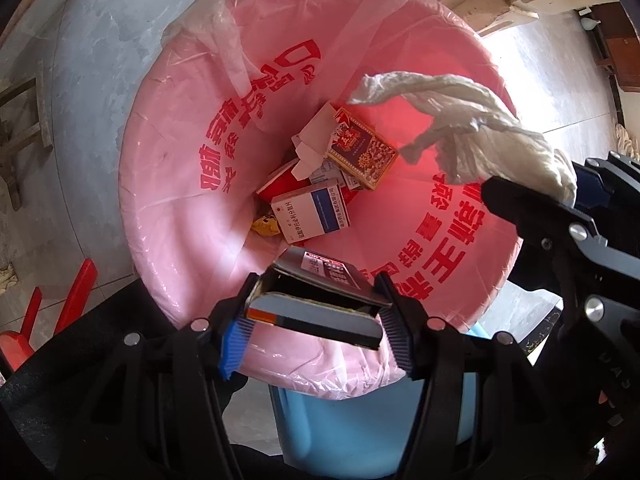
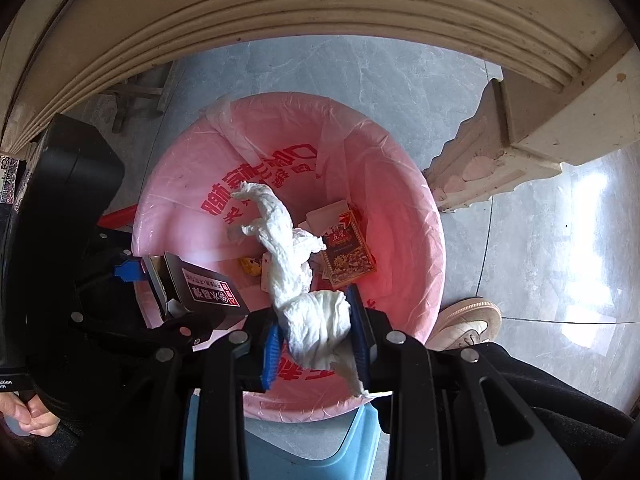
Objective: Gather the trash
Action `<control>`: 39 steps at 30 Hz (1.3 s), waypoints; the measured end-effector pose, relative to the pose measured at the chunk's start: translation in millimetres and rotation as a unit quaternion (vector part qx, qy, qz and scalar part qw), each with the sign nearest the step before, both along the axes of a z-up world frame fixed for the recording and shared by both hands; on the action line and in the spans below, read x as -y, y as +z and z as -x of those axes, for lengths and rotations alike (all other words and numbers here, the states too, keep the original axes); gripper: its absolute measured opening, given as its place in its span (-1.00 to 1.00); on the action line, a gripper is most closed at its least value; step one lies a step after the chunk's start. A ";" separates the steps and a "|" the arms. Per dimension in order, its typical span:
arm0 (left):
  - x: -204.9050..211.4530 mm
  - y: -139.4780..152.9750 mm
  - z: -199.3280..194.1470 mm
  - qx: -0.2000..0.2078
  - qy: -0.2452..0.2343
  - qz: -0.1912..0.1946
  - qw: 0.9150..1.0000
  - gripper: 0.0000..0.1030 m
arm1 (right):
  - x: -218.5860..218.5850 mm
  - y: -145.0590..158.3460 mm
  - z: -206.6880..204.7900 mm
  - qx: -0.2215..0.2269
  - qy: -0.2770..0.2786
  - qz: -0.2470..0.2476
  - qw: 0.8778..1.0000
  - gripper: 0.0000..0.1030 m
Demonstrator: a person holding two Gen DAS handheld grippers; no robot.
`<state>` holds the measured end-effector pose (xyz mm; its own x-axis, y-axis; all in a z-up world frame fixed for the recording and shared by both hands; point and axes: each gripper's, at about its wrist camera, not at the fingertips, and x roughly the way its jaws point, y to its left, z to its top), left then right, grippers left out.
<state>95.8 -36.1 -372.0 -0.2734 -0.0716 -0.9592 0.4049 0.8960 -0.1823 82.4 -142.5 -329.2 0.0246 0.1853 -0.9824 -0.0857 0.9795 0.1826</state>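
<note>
A blue bin lined with a pink printed bag (image 1: 172, 208) (image 2: 416, 240) stands on the floor below both grippers. My left gripper (image 1: 316, 316) is shut on a black and silver carton (image 1: 320, 312) (image 2: 208, 292), held over the bin's near rim. My right gripper (image 2: 316, 340) is shut on a crumpled white tissue (image 2: 304, 280) (image 1: 472, 132), which hangs over the bin's opening. At the bottom of the bag lie a dark red patterned box (image 1: 360, 148) (image 2: 348, 256), a white and blue medicine box (image 1: 312, 212) and other scraps.
Grey tiled floor (image 2: 540, 220) surrounds the bin. A cream carved table edge (image 2: 280, 4) and its leg (image 2: 480, 160) stand beyond it. A person's shoe (image 2: 468, 320) rests by the bin's right side. A red object (image 1: 60, 312) lies at the left.
</note>
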 end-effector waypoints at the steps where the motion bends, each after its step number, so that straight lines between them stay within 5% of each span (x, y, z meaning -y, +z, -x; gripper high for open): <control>1: -0.3 -0.5 -1.1 0.000 0.001 -0.003 1.000 0.11 | -0.8 -0.1 0.0 0.000 0.001 0.001 1.000 -0.41; 4: -0.6 -1.7 -3.9 -0.003 -0.001 -0.009 1.000 0.36 | -2.7 -0.2 -0.8 0.004 0.004 0.010 1.000 -0.13; 8: -0.9 -1.3 -5.3 -0.001 -0.004 -0.018 1.000 0.39 | 1.3 2.9 -0.8 0.009 -0.006 0.010 1.000 0.19; 25: 0.5 12.7 -7.8 0.042 0.017 -0.050 0.998 0.41 | 5.8 10.2 4.6 0.013 -0.014 0.031 0.999 0.20; 37: 5.9 106.2 19.0 0.190 0.068 -0.067 0.977 0.41 | 21.6 98.5 30.6 0.127 -0.064 0.066 0.988 0.35; 39: 10.7 128.3 26.7 0.207 0.077 -0.046 0.974 0.41 | 29.7 120.5 38.1 0.151 -0.082 0.051 0.984 0.61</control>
